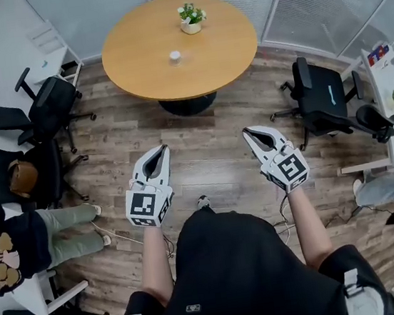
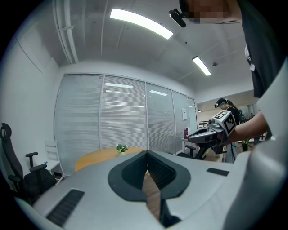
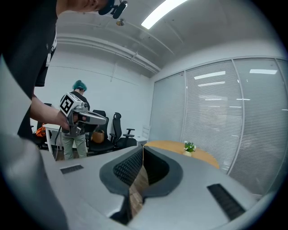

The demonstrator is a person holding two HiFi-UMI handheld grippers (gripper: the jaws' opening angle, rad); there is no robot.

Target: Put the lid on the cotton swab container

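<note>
Left tongs and right tongs: both closed tip to tip, nothing gripped, held over the floor, well short of the round surface. Container sits mid-surface, plant near it.

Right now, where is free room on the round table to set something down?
The round table is bare left and right of the small white container and along its near edge. The potted plant crowds the far edge.

Honey-tan table, grey-brown plank floor, black chairs — left gripper and right gripper pale grey, marker cubes black-and-white.
</note>
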